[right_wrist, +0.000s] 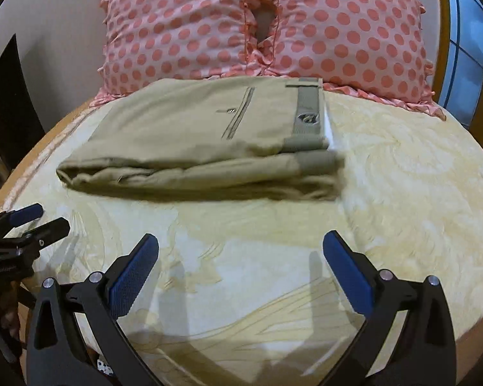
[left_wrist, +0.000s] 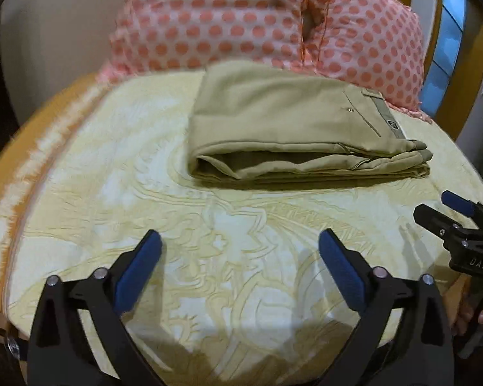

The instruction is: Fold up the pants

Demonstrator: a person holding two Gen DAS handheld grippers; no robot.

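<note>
Khaki pants lie folded in a flat stack on the yellow patterned bedspread, waistband and pocket on top toward the right. In the right wrist view the pants lie ahead and left of centre. My left gripper is open and empty, hovering over the bedspread short of the pants. My right gripper is also open and empty, short of the pants. The right gripper shows at the right edge of the left wrist view, and the left gripper at the left edge of the right wrist view.
Two pink polka-dot pillows lean against the wall behind the pants, touching their far edge. A wooden bed frame and a window stand at the right. The bedspread's orange border runs along the left edge.
</note>
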